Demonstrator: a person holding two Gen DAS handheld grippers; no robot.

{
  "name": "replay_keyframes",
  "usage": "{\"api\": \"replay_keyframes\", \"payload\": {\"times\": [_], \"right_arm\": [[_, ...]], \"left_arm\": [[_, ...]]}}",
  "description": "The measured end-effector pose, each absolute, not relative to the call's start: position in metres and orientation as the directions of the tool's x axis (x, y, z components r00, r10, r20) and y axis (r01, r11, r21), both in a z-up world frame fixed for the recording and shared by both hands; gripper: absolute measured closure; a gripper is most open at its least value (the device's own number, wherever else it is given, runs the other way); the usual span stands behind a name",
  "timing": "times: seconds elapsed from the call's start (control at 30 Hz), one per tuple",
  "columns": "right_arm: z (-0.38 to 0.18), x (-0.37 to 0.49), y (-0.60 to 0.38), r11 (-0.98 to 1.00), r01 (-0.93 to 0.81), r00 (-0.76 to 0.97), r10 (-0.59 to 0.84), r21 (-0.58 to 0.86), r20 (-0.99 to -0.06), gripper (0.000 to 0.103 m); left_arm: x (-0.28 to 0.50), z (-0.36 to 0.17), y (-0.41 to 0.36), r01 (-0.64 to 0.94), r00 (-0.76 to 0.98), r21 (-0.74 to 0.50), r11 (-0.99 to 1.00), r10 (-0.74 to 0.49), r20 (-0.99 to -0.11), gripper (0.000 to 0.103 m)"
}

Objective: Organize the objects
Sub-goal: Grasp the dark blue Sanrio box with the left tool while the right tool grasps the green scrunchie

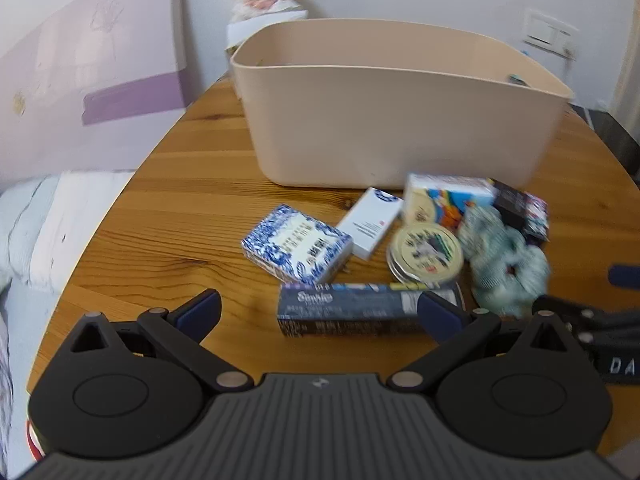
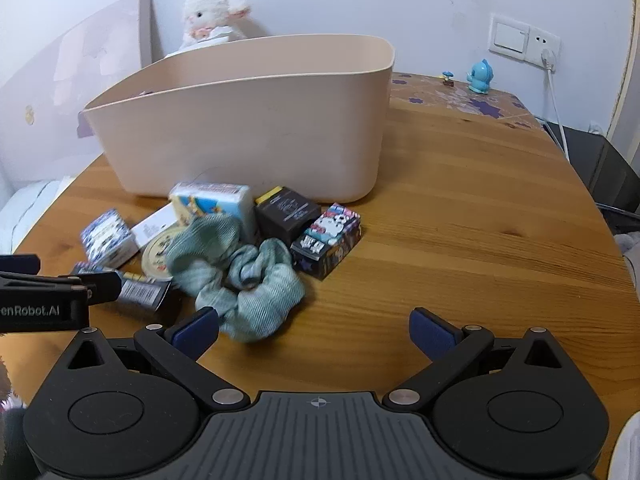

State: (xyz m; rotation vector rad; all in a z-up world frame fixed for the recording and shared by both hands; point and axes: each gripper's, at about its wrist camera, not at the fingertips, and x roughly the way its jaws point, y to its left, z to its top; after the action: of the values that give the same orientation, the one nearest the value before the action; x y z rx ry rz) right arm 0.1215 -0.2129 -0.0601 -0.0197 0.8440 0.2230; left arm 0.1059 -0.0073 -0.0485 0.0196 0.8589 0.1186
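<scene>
A home bedroom — a plush lamb (image 2: pixel 212 16) sits against the white wall, bedding (image 1: pixel 36 228) lies beside the wooden counter (image 2: pixel 460 208), and a wall switch and socket (image 2: pixel 524 42) sit above a small blue figurine (image 2: pixel 480 76).

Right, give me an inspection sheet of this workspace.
Surface: round wooden table, patterned mat at the far edge.
Job's things: beige bin; in front lie small boxes, a round tin, a green scrunchie and a long dark box.
Clutter: blue figurine, plush lamb.
Grippers: left gripper open, facing the long dark box; right gripper open, its left finger by the scrunchie.
Cables: white cord from the wall socket.
Surroundings: white wall, bedding at left.
</scene>
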Motion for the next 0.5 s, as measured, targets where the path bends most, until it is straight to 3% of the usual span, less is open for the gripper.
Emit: {"api": "replay_keyframes", "payload": {"times": [0.5], "right_arm": [[-0.080, 0.136, -0.200, 0.983, -0.185, 0.641, 0.134, 0.018, -0.756, 0.000]], "left_arm": [[0.132, -0.062, -0.018, -0.242, 0.572, 0.125, 0.962, 0.245, -0.783, 0.000]]}}
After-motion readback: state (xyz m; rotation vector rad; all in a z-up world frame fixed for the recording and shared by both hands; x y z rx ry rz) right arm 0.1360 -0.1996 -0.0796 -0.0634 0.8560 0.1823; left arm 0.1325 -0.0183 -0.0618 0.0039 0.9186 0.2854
